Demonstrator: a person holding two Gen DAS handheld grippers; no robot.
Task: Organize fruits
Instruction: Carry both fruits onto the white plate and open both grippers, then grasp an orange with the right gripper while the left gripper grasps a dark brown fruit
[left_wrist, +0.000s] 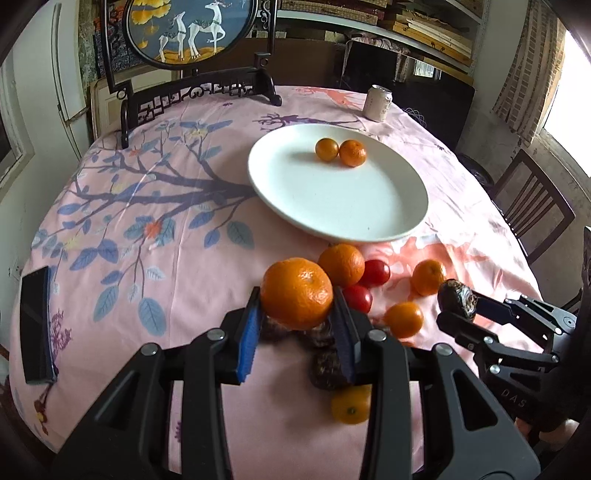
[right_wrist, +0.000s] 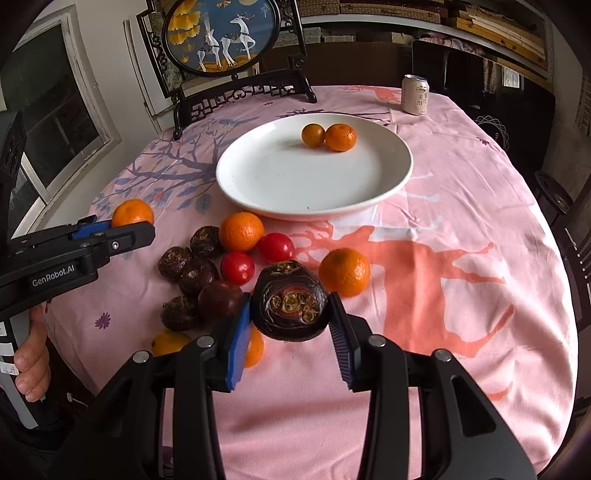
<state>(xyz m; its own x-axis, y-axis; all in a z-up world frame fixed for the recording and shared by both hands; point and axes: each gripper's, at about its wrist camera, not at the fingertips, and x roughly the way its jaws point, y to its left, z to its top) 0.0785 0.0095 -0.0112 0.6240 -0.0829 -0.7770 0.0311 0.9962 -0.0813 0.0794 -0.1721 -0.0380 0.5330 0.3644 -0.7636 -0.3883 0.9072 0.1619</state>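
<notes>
My left gripper (left_wrist: 297, 295) is shut on a large orange mandarin (left_wrist: 296, 291), lifted above the pink cloth. In the right wrist view that left gripper (right_wrist: 131, 225) shows at the left with the mandarin (right_wrist: 132, 213) at its tip. My right gripper (right_wrist: 290, 308) is shut on a dark brown water chestnut (right_wrist: 290, 300), also off the table; the left wrist view shows the same chestnut (left_wrist: 457, 298) at the right. A white plate (right_wrist: 258, 192) holds two small mandarins (right_wrist: 340, 137). Loose mandarins (right_wrist: 241, 231), two red tomatoes (right_wrist: 237, 267) and several dark chestnuts (right_wrist: 192, 275) lie in front of the plate.
A drink can (right_wrist: 415, 94) stands at the table's far right. A framed deer screen on a dark wooden stand (right_wrist: 243, 92) fills the far left. A black phone (left_wrist: 35, 325) lies at the left edge. A wooden chair (left_wrist: 532, 203) stands to the right.
</notes>
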